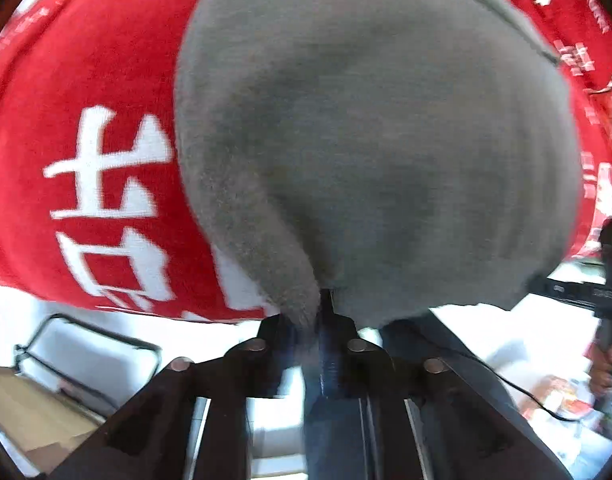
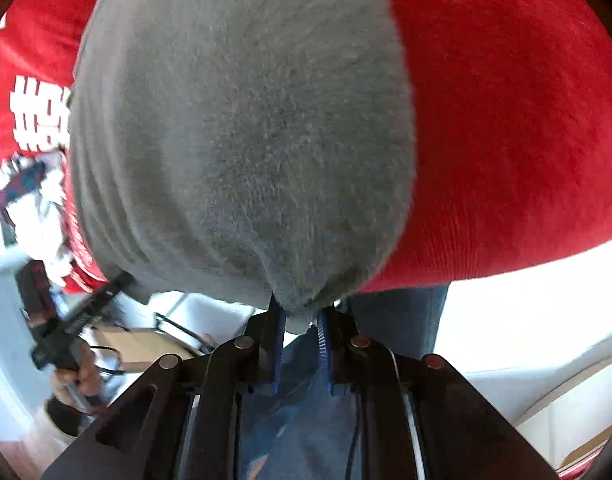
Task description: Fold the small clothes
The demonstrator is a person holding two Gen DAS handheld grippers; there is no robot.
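Observation:
A grey fleecy garment (image 1: pixel 378 140) fills most of the left wrist view and hangs in front of a red cloth with white characters (image 1: pixel 85 168). My left gripper (image 1: pixel 324 312) is shut on the garment's lower edge, its jaws pressed together. The same grey garment (image 2: pixel 241 140) fills the right wrist view. My right gripper (image 2: pixel 299 316) is shut on another corner of it, the cloth pinched between the blue pads (image 2: pixel 324 336). The other gripper shows at the left of the right wrist view (image 2: pixel 61 332) and at the right edge of the left wrist view (image 1: pixel 602 292).
The red cloth (image 2: pixel 506 140) covers the surface behind the garment. Below it show blue jeans (image 2: pixel 398 320), a black wire-frame chair (image 1: pixel 85 356), a cardboard box (image 1: pixel 21 412) and a black cable (image 1: pixel 526 392).

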